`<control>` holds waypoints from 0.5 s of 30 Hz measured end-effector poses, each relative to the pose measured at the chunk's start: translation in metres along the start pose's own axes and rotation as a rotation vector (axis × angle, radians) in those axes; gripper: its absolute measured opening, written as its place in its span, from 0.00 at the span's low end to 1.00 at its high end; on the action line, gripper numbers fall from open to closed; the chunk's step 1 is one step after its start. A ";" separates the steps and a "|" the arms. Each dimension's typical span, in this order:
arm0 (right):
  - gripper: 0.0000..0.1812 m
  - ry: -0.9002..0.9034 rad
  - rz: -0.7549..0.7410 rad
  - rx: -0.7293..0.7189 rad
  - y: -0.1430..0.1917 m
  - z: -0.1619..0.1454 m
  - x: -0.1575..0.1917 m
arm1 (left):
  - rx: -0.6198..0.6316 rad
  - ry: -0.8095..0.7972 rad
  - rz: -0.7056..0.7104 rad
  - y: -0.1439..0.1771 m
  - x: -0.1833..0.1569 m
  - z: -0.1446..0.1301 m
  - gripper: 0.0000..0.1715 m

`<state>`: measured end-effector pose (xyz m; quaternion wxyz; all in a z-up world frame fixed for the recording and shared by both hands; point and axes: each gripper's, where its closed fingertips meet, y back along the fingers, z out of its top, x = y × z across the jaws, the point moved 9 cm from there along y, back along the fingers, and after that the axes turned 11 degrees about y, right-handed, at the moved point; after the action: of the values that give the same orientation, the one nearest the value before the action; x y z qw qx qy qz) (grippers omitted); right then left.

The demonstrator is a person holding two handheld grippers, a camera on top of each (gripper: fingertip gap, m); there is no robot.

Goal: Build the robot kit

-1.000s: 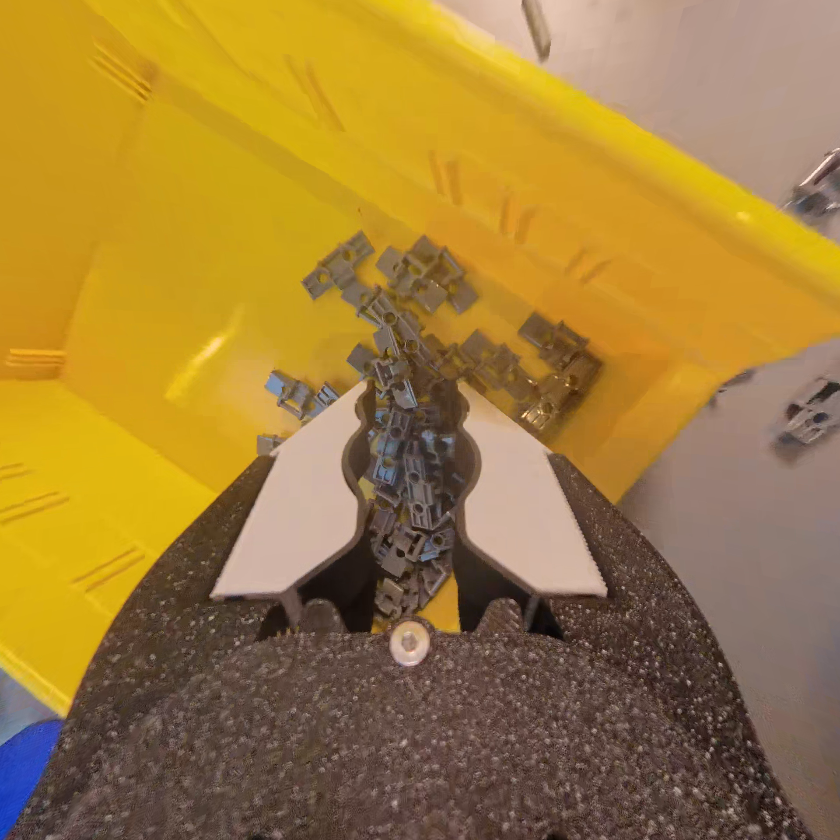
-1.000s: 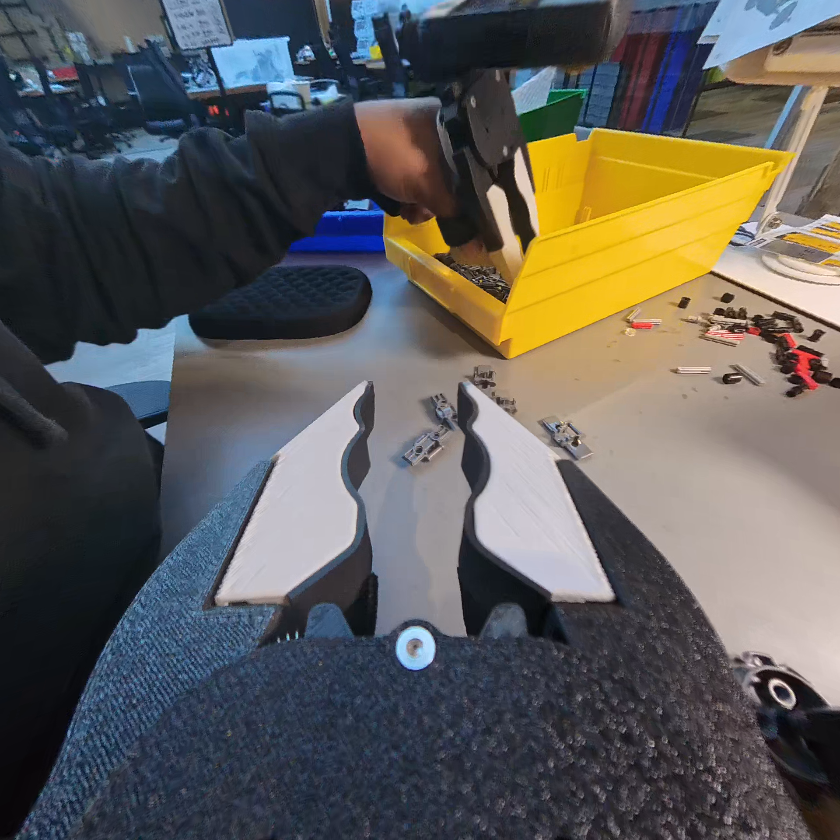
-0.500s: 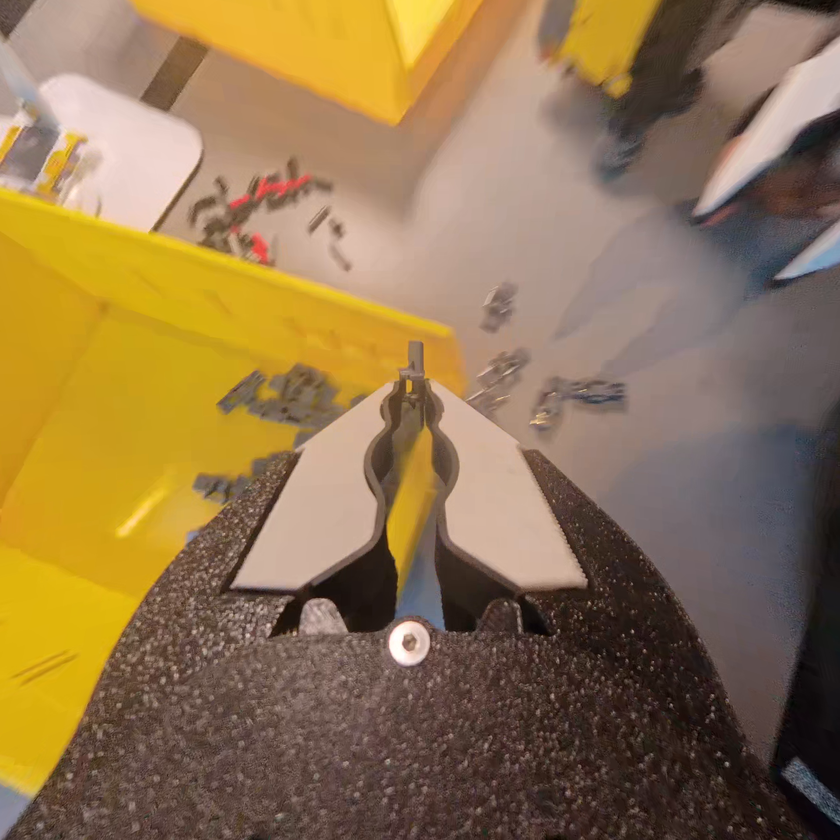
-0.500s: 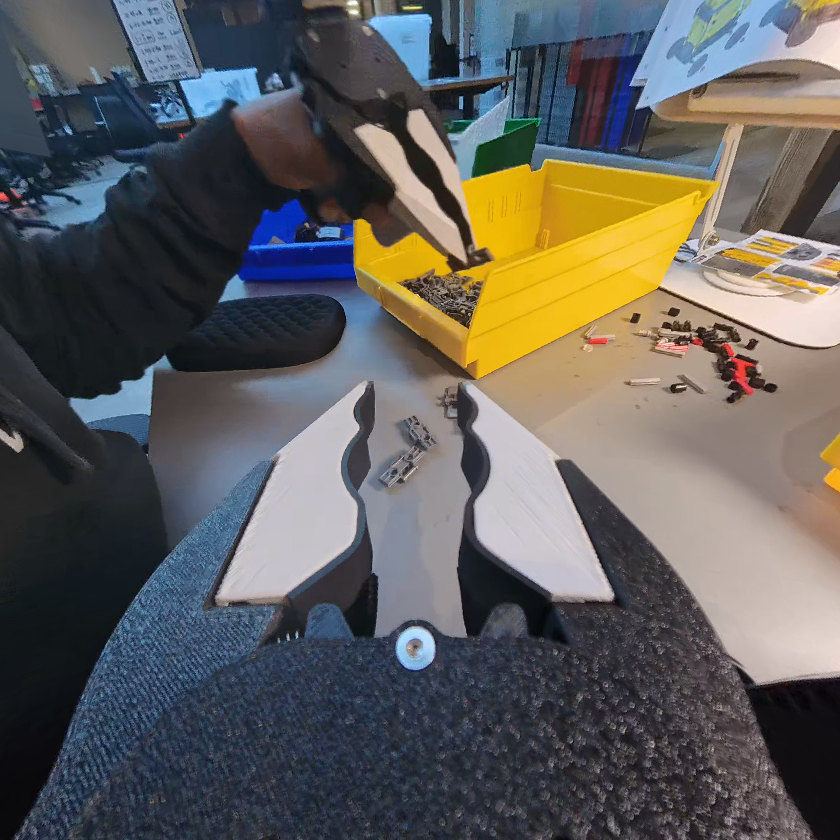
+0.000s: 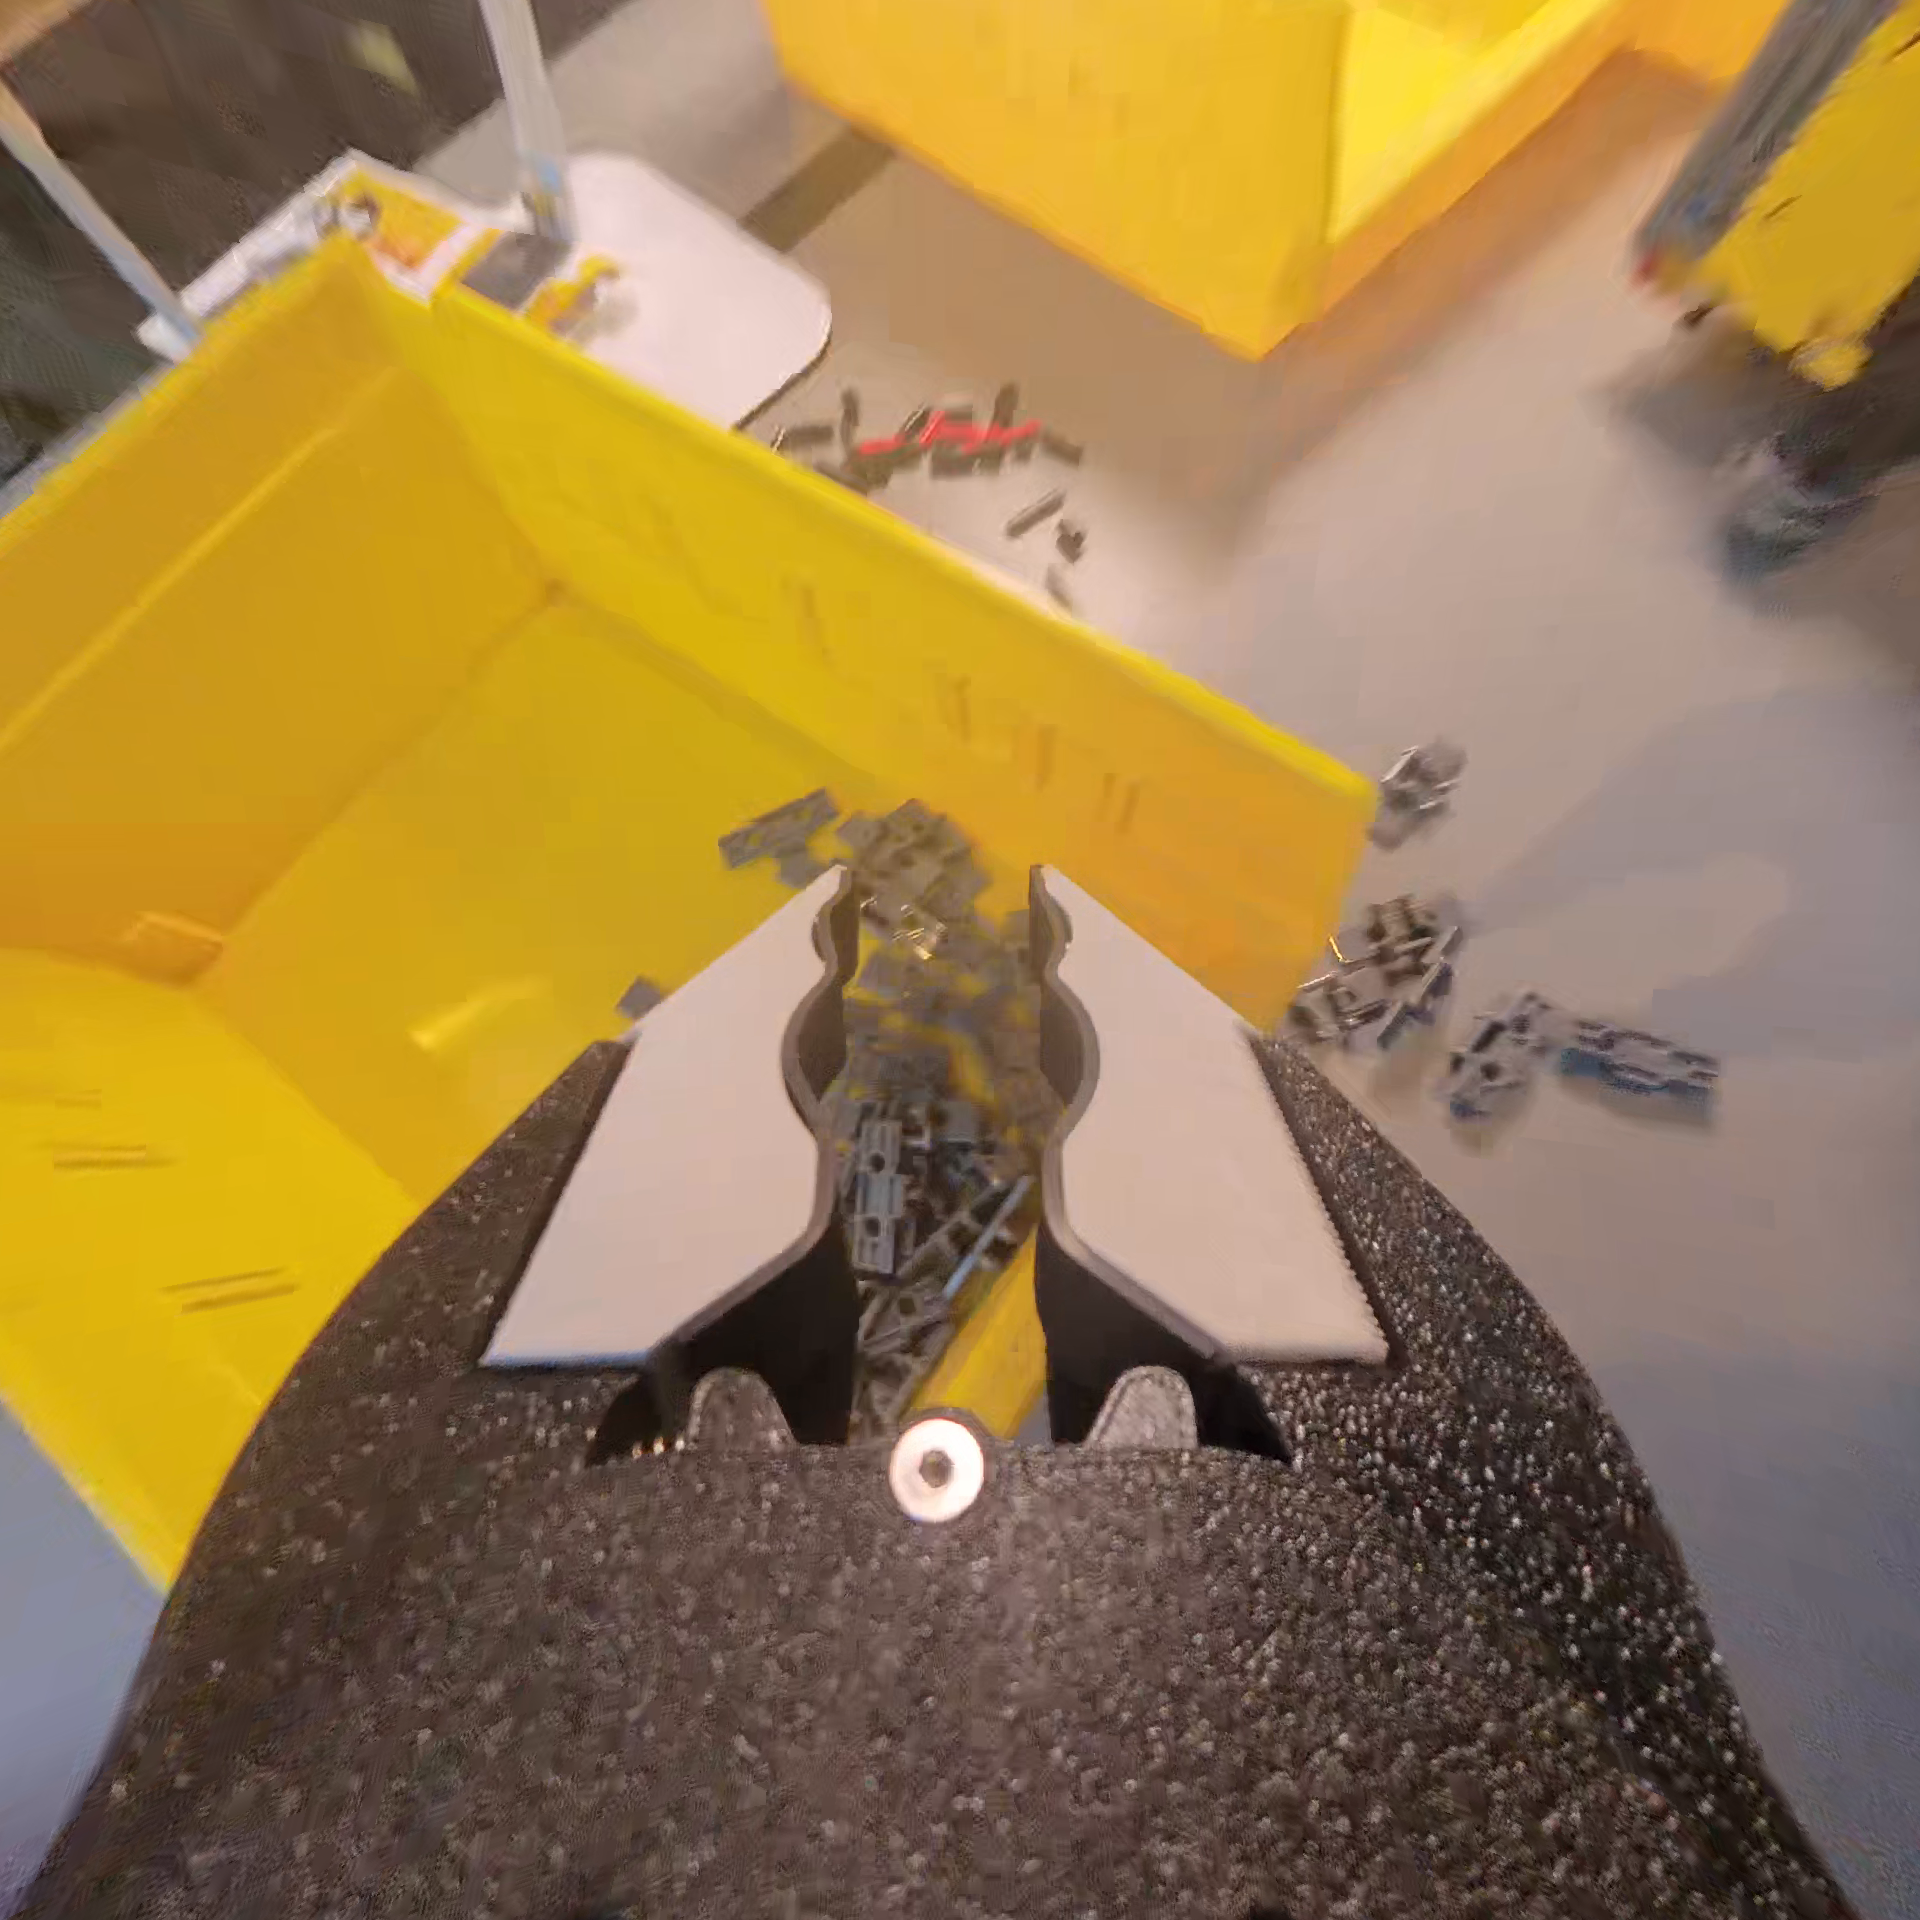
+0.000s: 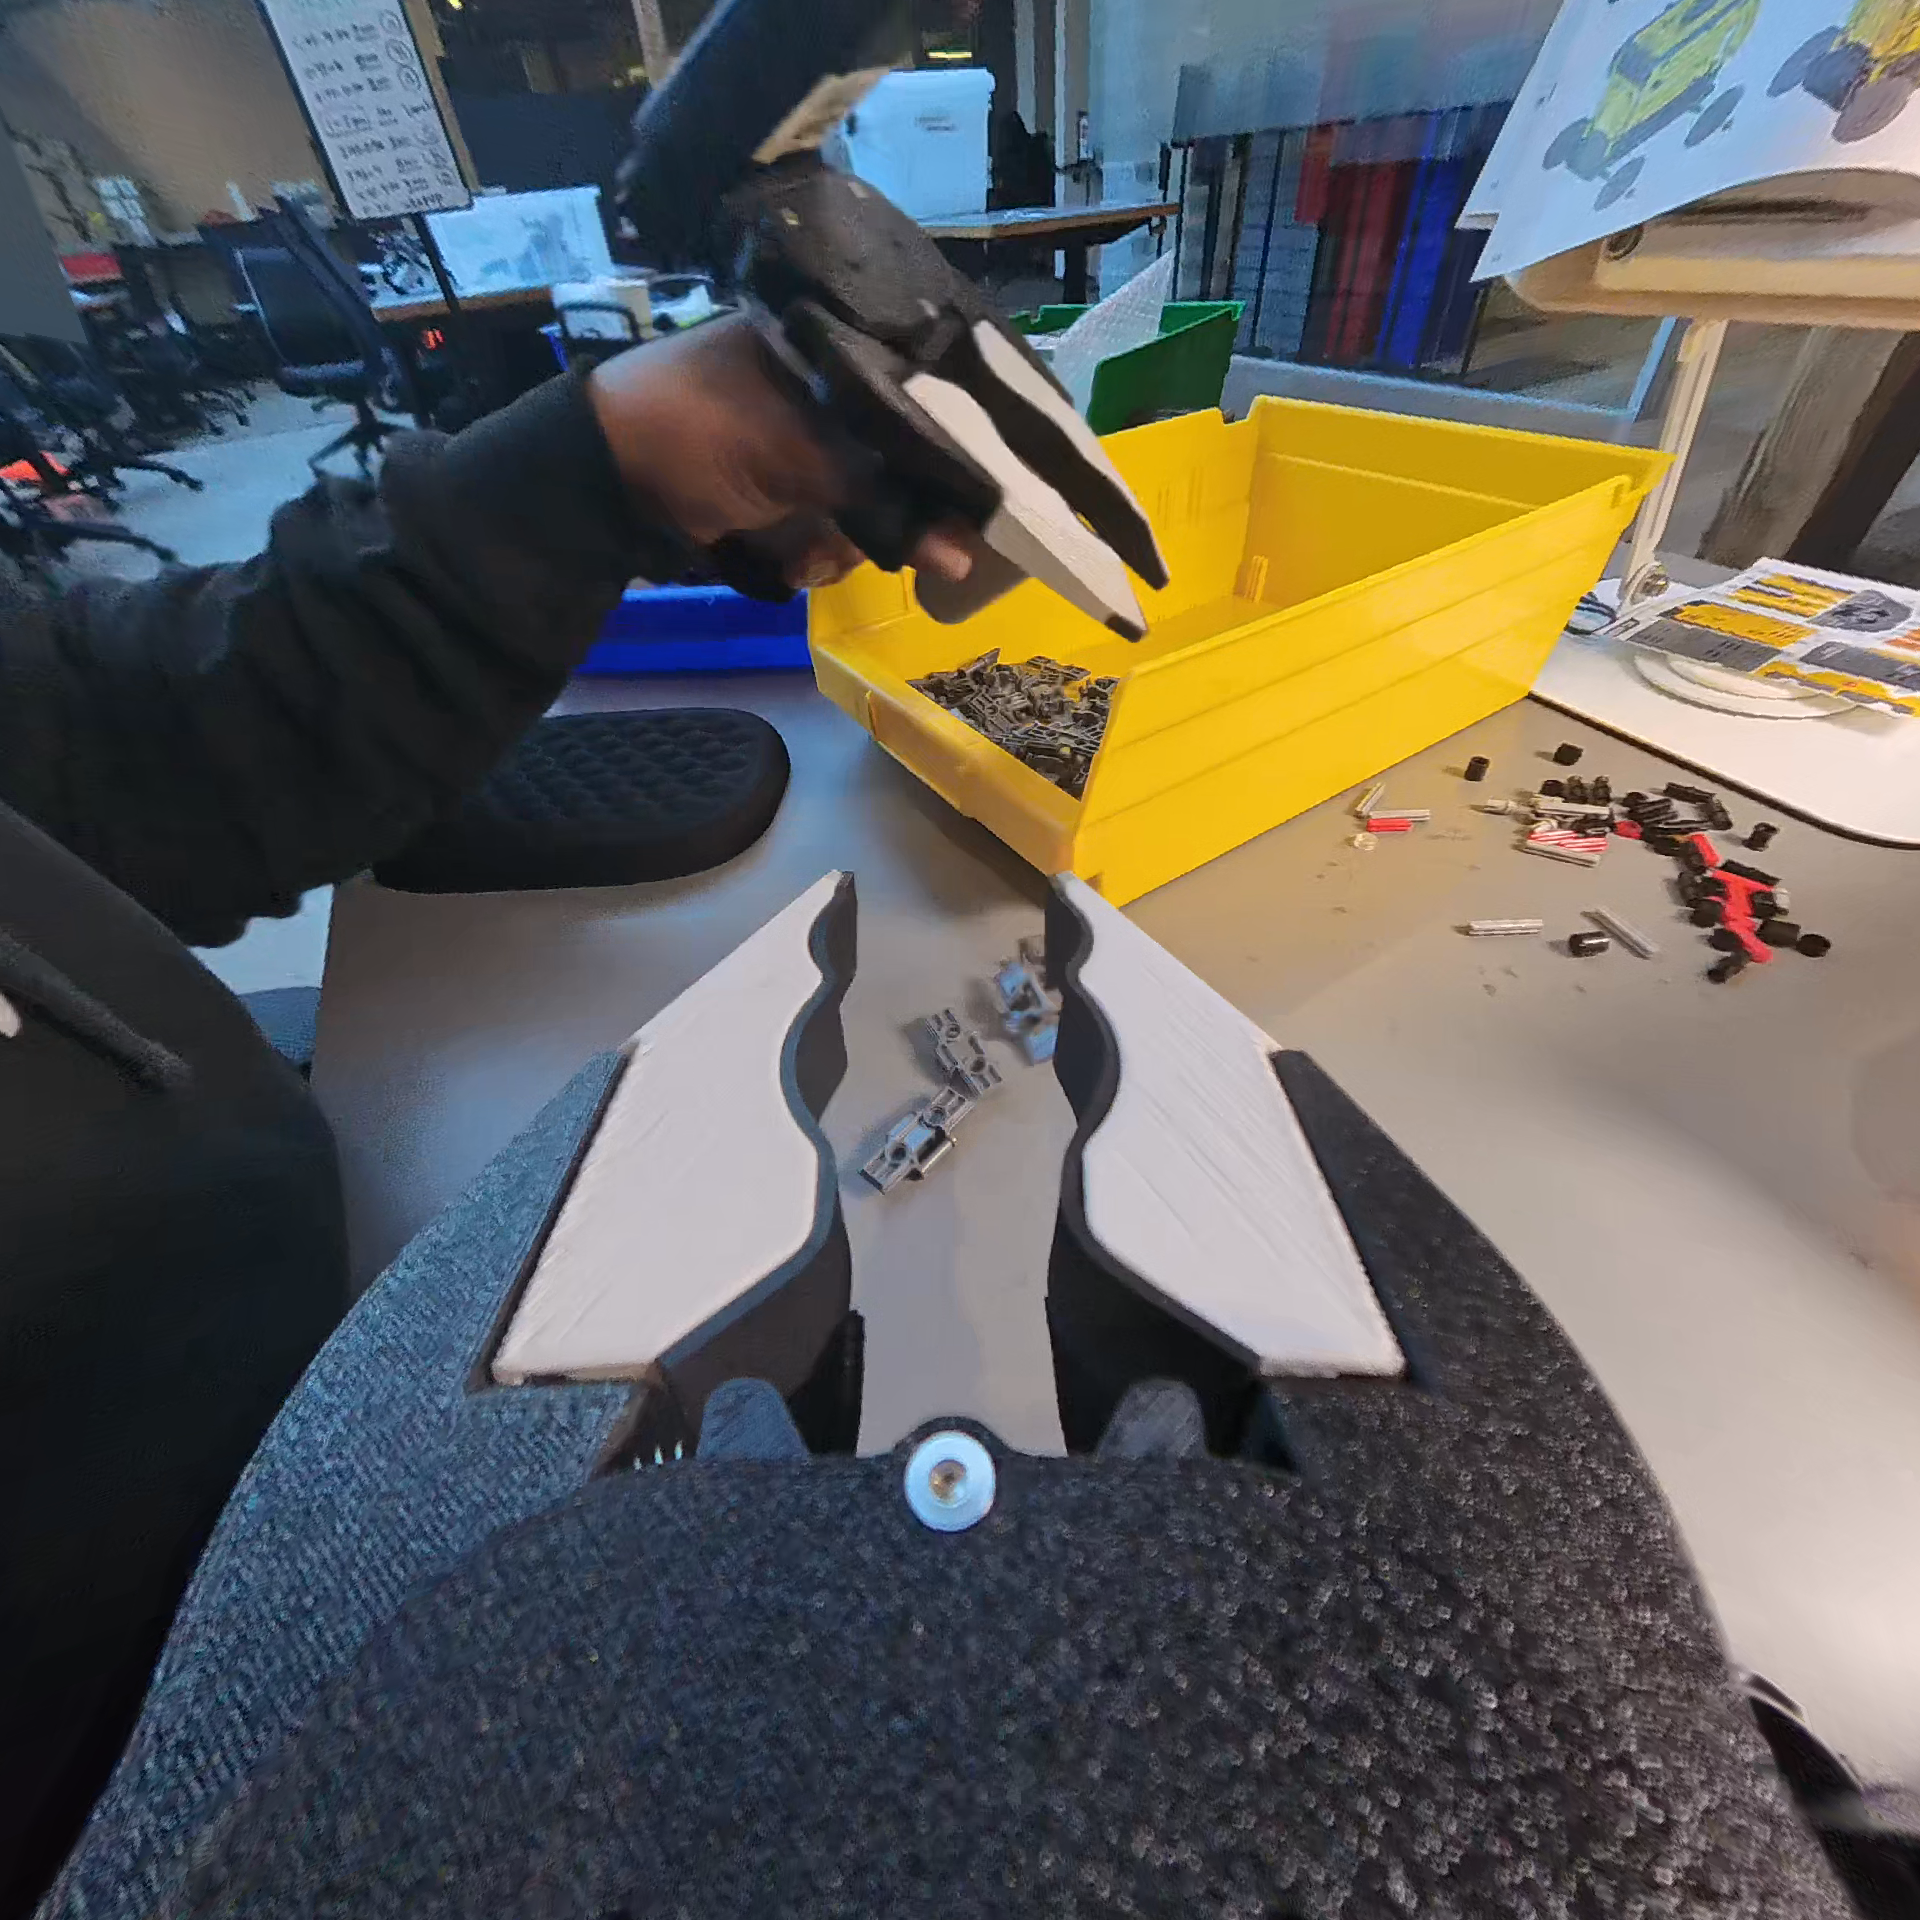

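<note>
While the left hand-held gripper (image 5: 940, 883) hangs above the near corner of the yellow bin (image 5: 416, 623), its fingers stand apart with nothing between them. Directly under it, inside the bin, lies a heap of grey pieces (image 5: 914, 1039): small flat plastic plates with holes and studs, hard-edged and jumbled (motion blur hides finer detail). The bin is smooth, glossy moulded plastic with slotted walls, and most of its floor is bare.

Just outside the bin's near corner, a handful of loose pieces (image 5: 1382, 977) of the same grey kind rests on the matte grey tabletop (image 5: 1558, 727). Above these, in its own view, the right hand-held gripper (image 6: 951, 894) hovers with its fingers also spread and gripping nothing; both tools have pale ribbed finger faces edged in black and a grainy dark body. To the right of the bin sits a scatter of small parts (image 6: 1683, 862), black and red pins and short grey rods.

So most pieces are in the bin; a few lie outside.
</note>
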<state>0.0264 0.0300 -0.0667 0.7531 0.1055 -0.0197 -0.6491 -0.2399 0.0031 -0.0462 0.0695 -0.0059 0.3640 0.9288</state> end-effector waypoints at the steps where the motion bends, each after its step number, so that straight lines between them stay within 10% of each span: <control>1: 0.20 -0.013 0.007 -0.004 -0.003 -0.001 0.000 | 0.059 0.001 0.006 -0.011 0.004 0.002 0.20; 7: 0.20 0.006 0.009 -0.023 -0.007 0.004 -0.001 | 0.352 -0.094 0.007 -0.066 0.019 -0.007 0.20; 15: 0.20 -0.047 0.005 -0.008 0.005 -0.010 -0.010 | 0.306 -0.087 -0.101 -0.060 0.021 -0.006 0.00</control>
<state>0.0314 0.0415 -0.0744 0.7543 0.0872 -0.0351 -0.6497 -0.2527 0.0452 -0.0927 0.1319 0.0269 0.4969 0.8573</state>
